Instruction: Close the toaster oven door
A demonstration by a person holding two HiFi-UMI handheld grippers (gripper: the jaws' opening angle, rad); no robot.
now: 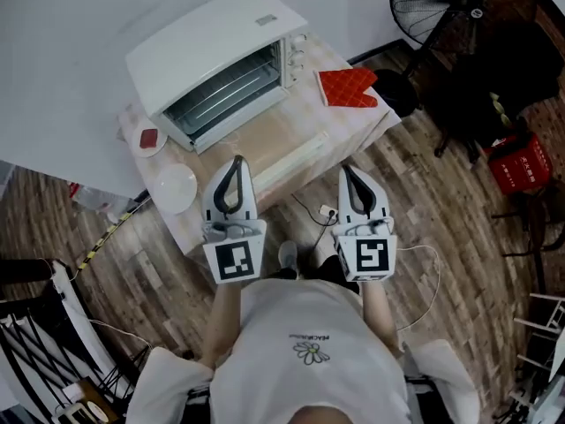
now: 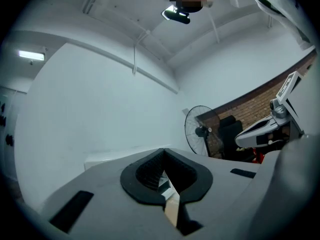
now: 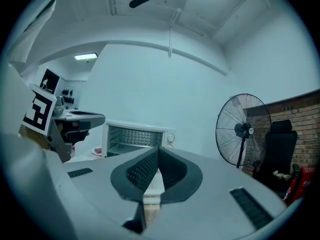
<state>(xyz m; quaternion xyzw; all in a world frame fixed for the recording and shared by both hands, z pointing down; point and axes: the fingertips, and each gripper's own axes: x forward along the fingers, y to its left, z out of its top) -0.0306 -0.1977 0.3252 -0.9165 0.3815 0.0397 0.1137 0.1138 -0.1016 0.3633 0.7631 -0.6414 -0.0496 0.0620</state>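
Left gripper (image 1: 237,161), right gripper (image 1: 347,170): jaws closed, empty; toaster oven (image 1: 212,51) open, mitt (image 1: 348,87) beside.

Makeshift test rm: pedestal fan (image 1: 433,3), brick wall (image 3: 300,111), wood floor (image 1: 446,215)

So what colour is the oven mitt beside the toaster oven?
The oven mitt is red; head view.
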